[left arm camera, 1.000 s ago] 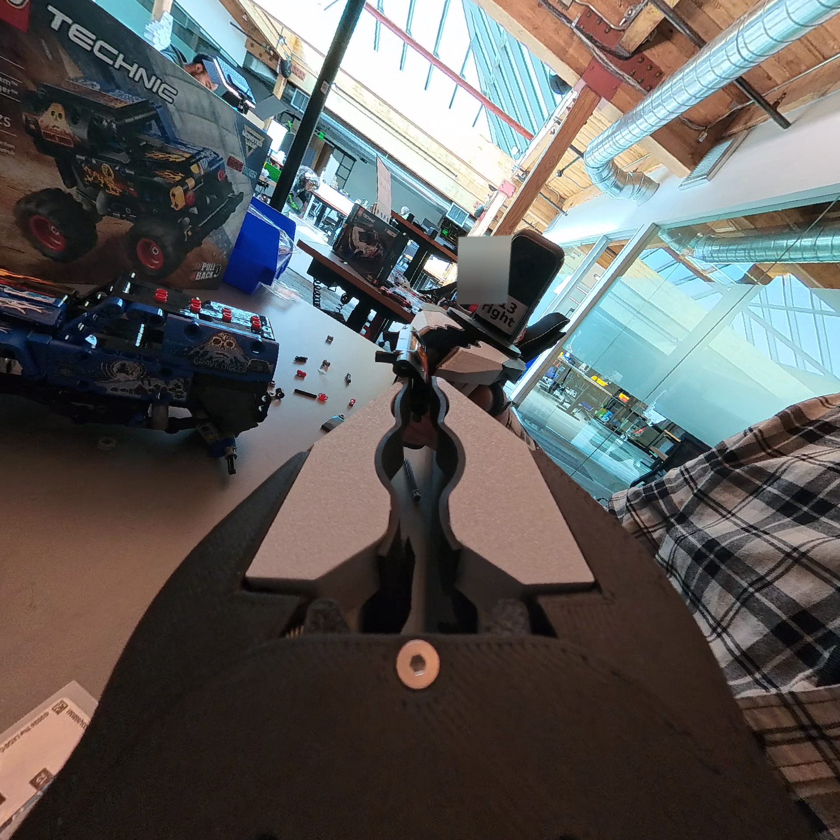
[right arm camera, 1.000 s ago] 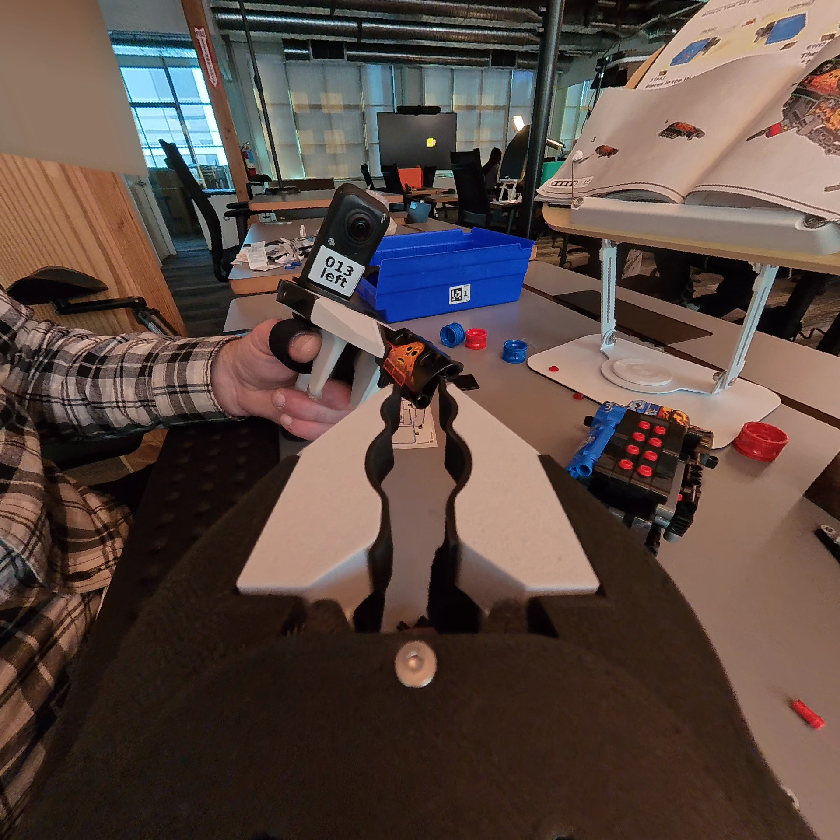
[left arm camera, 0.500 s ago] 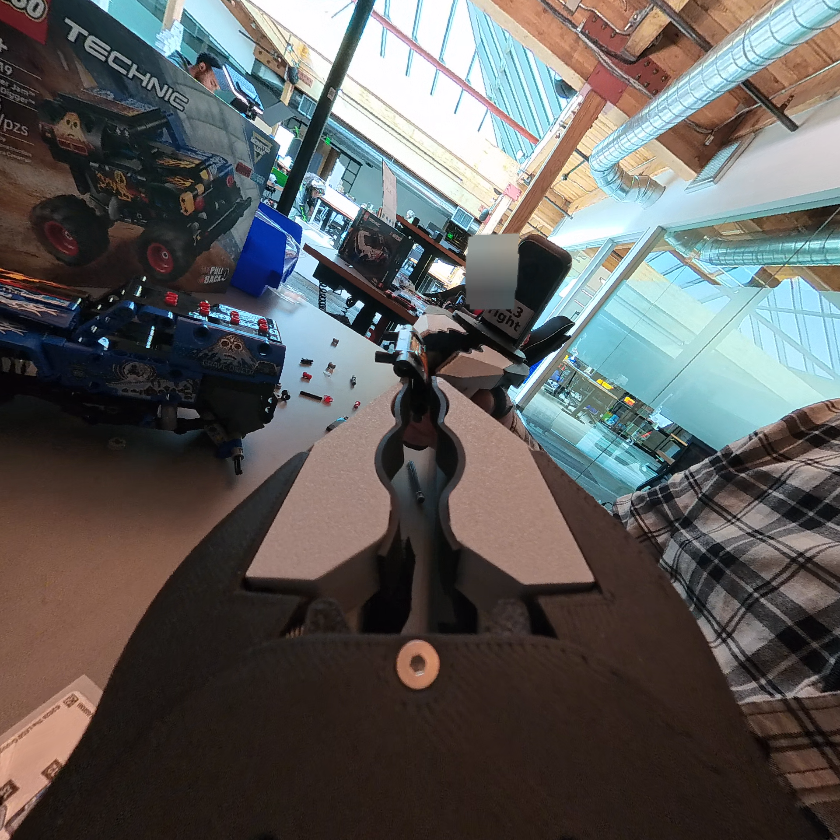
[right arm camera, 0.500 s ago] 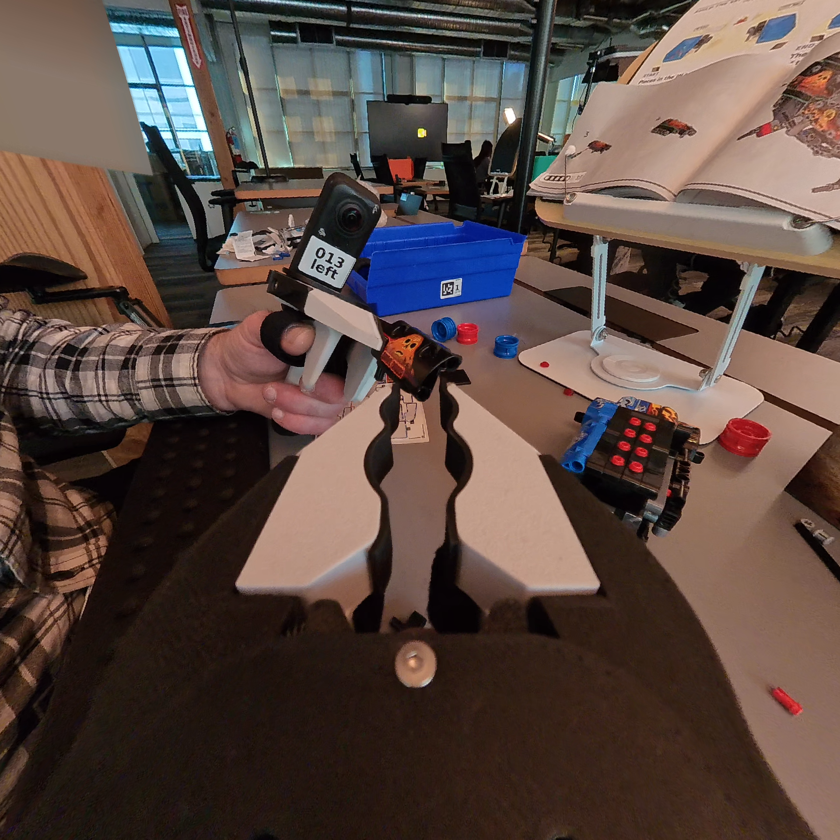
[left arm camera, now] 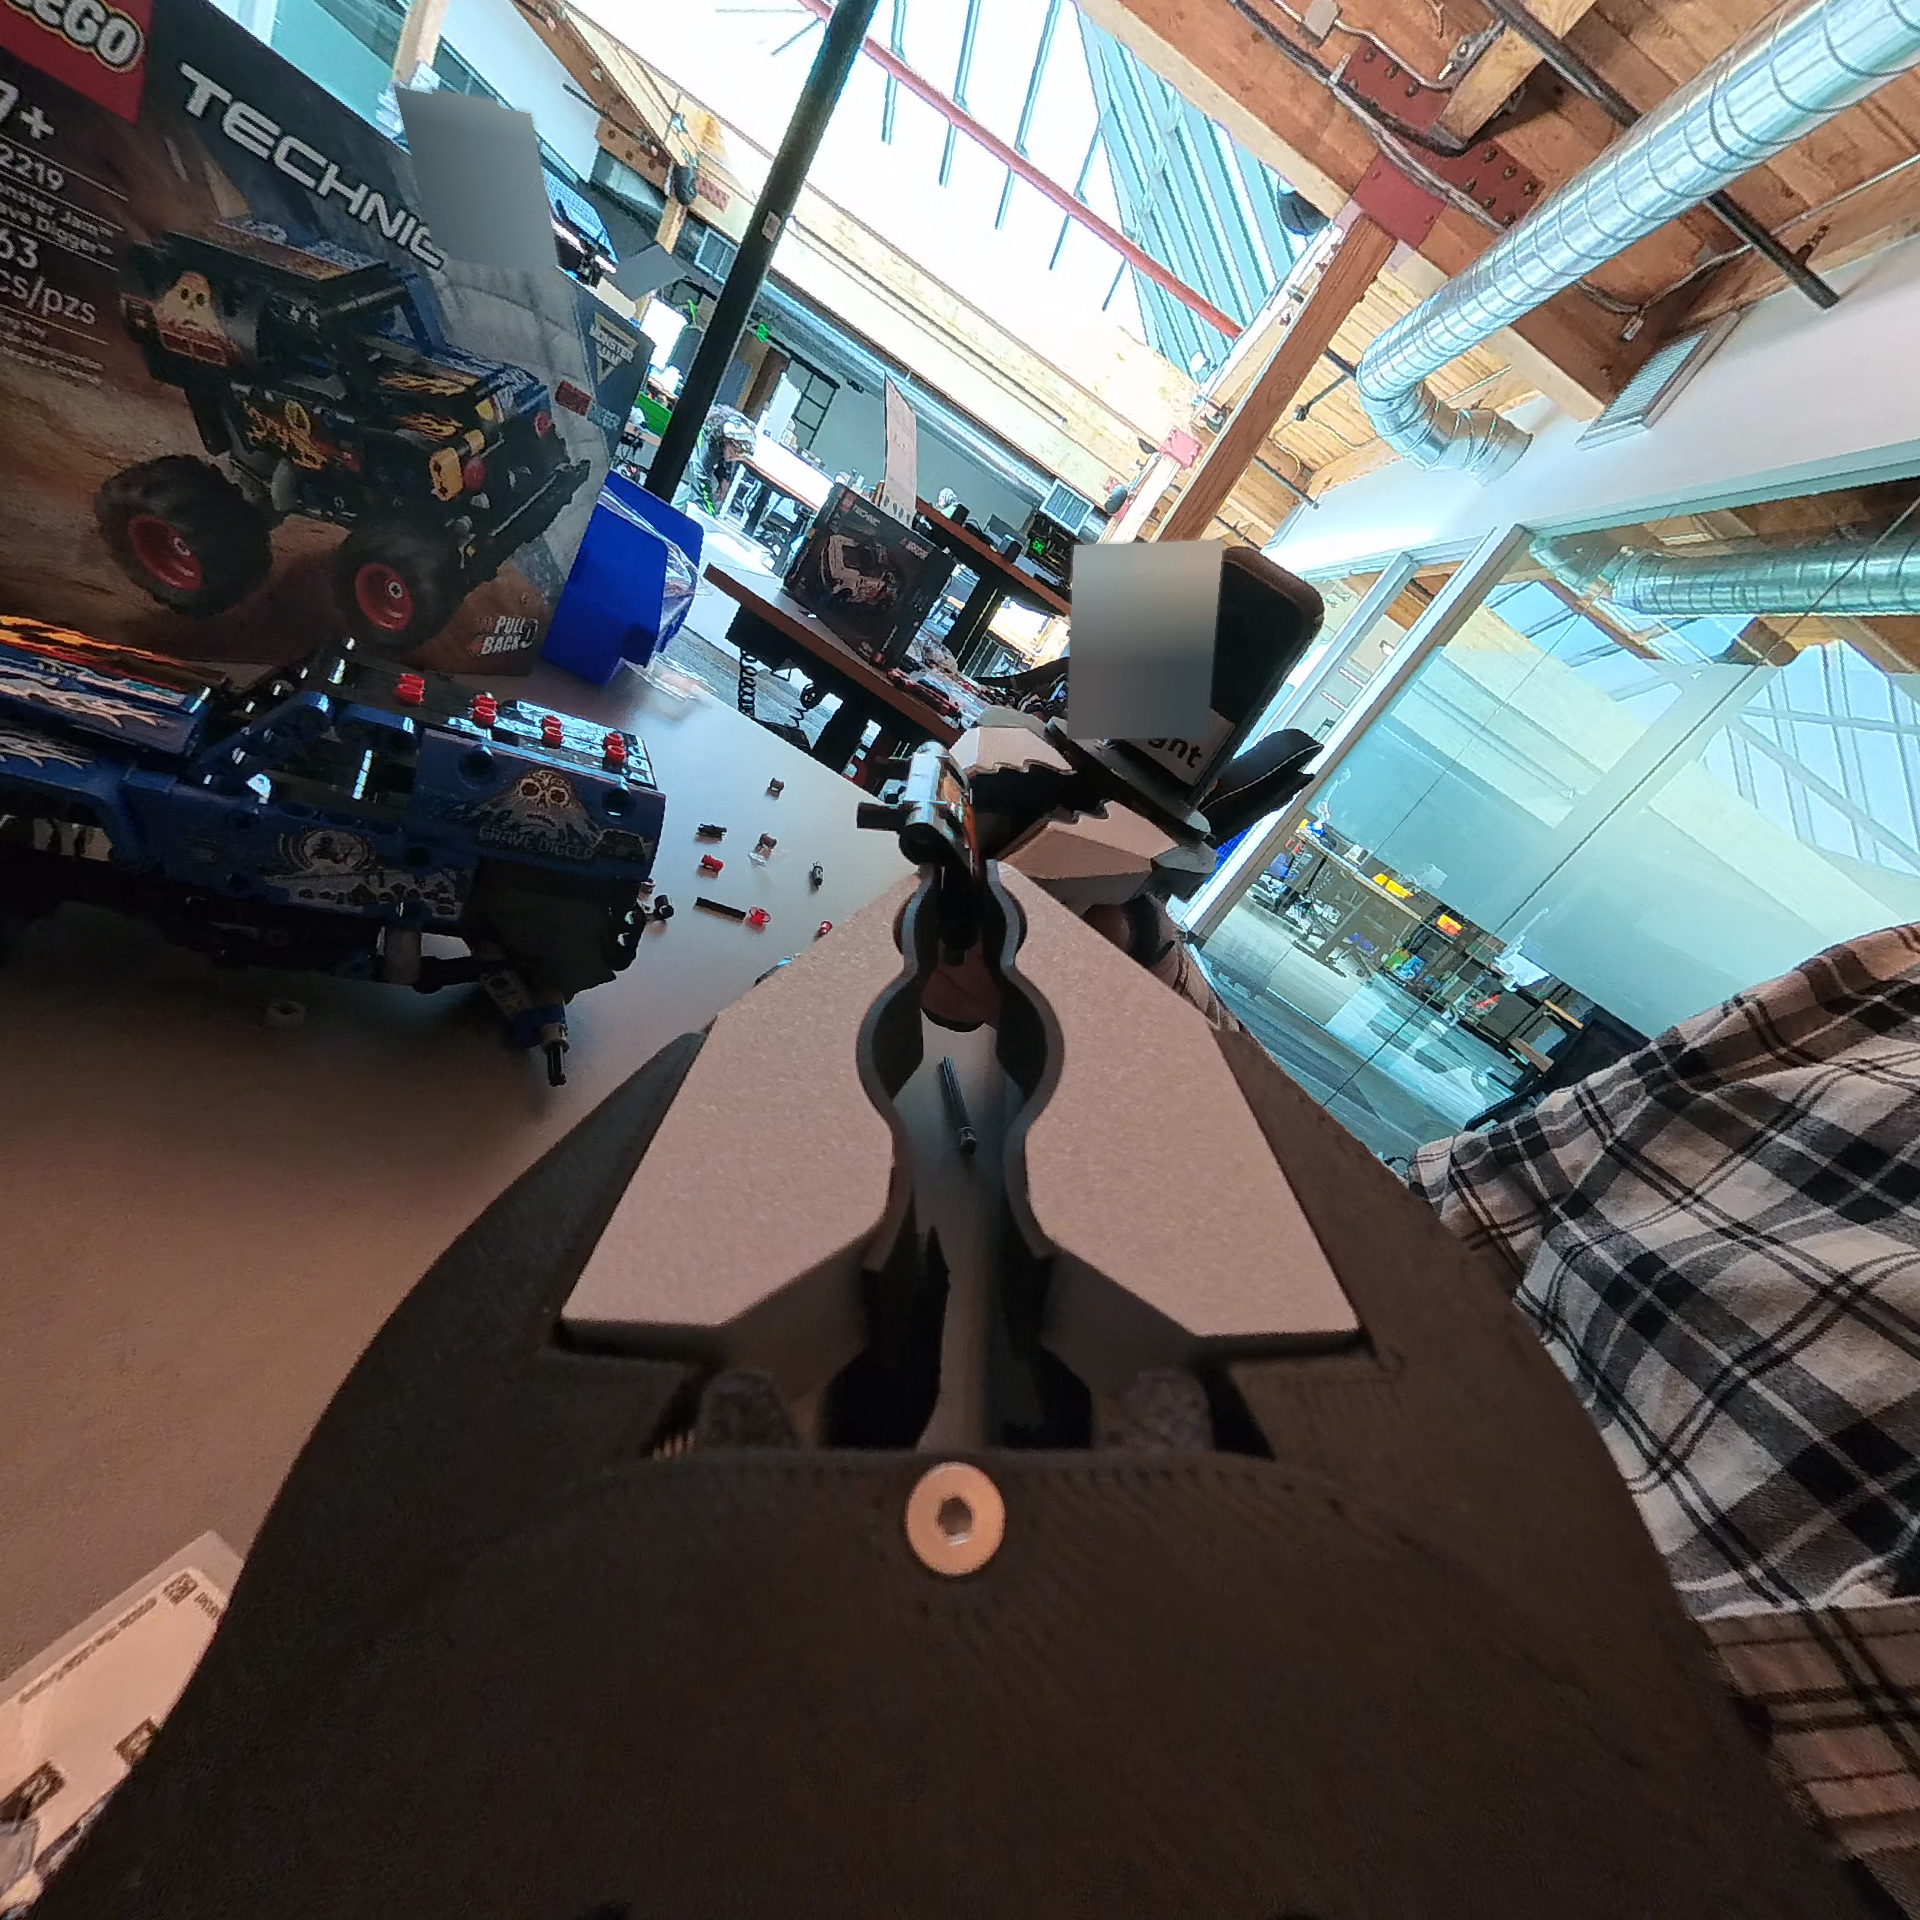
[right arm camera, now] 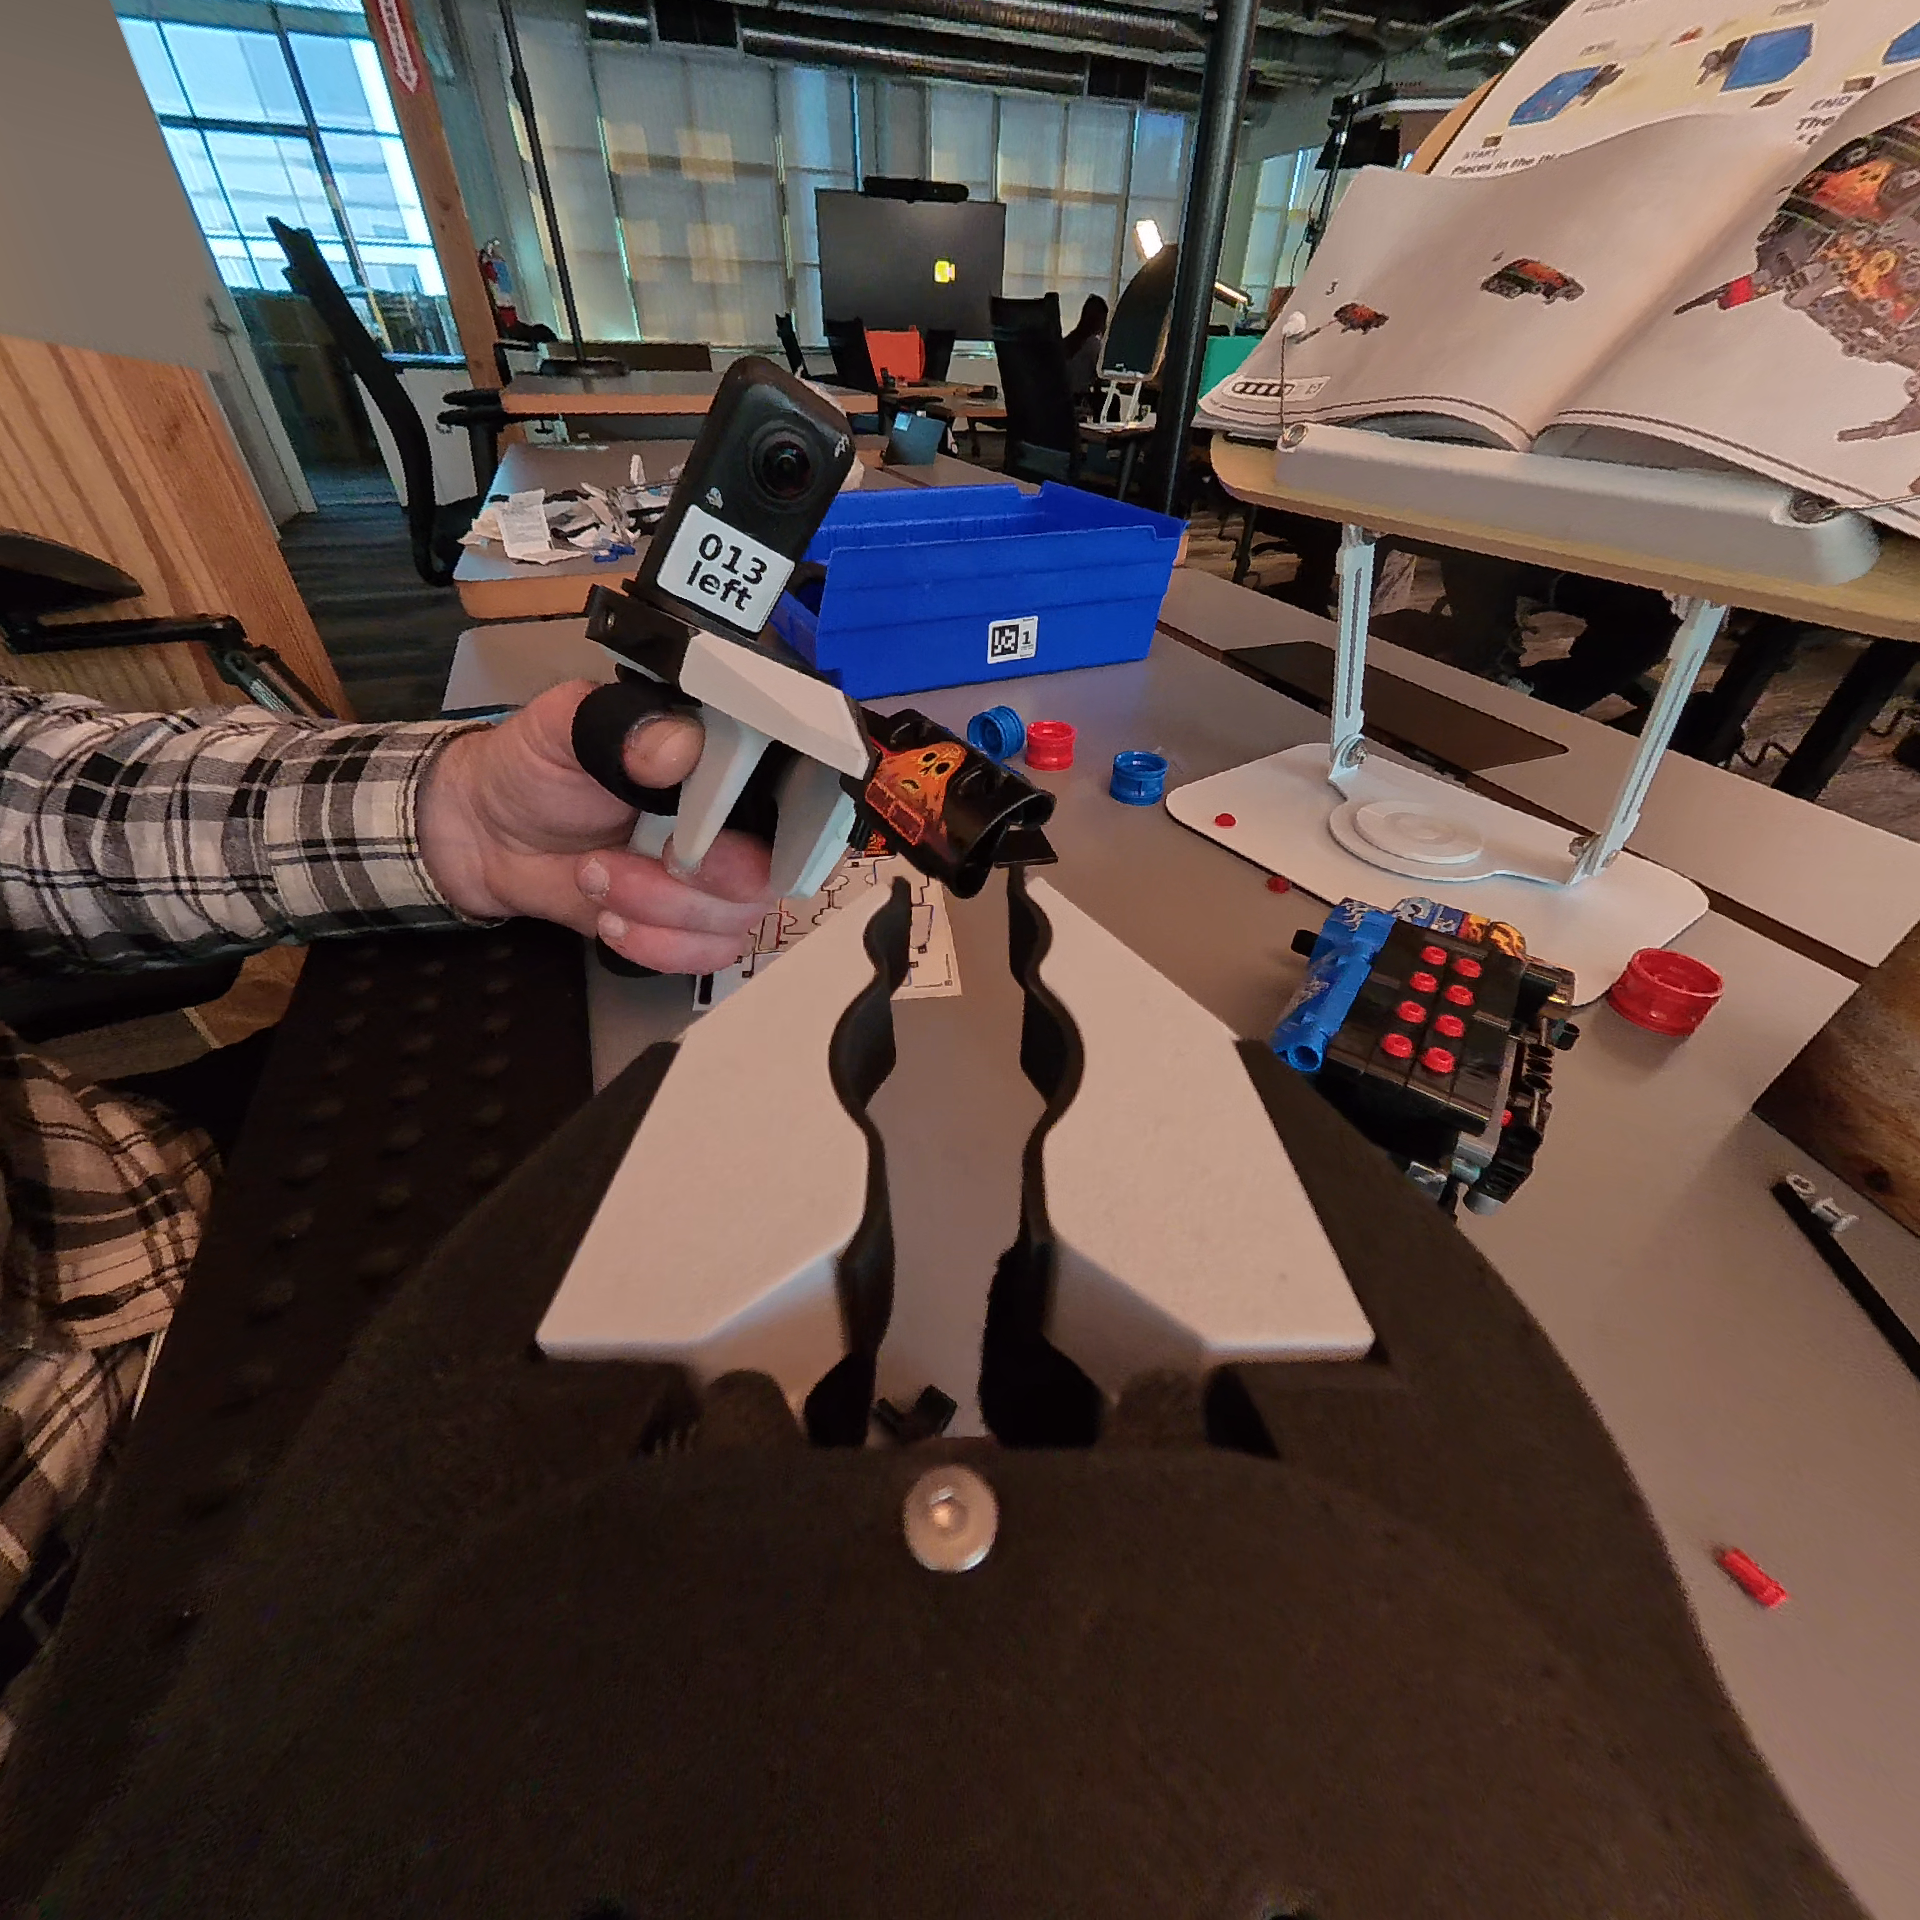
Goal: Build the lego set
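Since a second ago, the right hand-held gripper (right arm camera: 954, 883) has been spread apart and now holds nothing, its tips just below the black flame-printed piece (right arm camera: 951, 795). That piece is clamped in the closed left hand-held gripper (left arm camera: 951, 894), raised above the table (right arm camera: 1174, 935), its long axis running from the left hand-held gripper's fingers toward the lower right. The left hand (right arm camera: 582, 821) is wrapped round the handle, tilted downward. The blue truck body (left arm camera: 343, 831) sits on the table, well apart.
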Demonstrator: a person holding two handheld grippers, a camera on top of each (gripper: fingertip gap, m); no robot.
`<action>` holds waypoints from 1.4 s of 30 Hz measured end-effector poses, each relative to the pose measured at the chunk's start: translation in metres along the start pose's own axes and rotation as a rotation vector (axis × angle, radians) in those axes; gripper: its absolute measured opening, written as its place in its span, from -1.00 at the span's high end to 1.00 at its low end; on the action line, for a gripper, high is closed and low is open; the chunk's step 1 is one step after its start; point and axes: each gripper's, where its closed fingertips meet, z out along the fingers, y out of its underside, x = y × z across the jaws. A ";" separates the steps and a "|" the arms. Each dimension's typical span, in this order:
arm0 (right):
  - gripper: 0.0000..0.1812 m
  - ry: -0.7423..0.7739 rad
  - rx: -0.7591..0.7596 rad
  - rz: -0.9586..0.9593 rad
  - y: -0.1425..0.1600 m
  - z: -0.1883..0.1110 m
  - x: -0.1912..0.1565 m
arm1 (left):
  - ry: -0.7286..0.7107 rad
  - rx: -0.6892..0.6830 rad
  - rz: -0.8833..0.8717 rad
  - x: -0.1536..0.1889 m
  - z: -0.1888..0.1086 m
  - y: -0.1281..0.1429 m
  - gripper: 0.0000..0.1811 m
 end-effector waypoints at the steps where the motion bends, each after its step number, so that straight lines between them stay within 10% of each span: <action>1: 0.81 0.003 -0.002 -0.003 0.000 0.000 0.000 | -0.001 0.001 0.000 0.000 0.000 0.000 0.93; 16: 0.44 0.124 0.023 -0.026 -0.005 -0.005 0.019 | -0.027 0.027 0.015 -0.003 -0.004 -0.006 0.94; 24: -0.01 0.414 -0.090 0.185 0.028 -0.032 0.090 | -0.045 0.062 0.018 -0.006 -0.008 -0.013 0.94; 34: 0.25 0.136 -0.324 0.275 0.073 0.008 0.047 | -0.074 0.111 0.052 -0.005 -0.017 -0.026 0.94; 42: 0.09 -0.005 -0.394 0.180 0.072 0.047 0.004 | -0.137 0.214 0.116 -0.005 -0.039 -0.050 0.93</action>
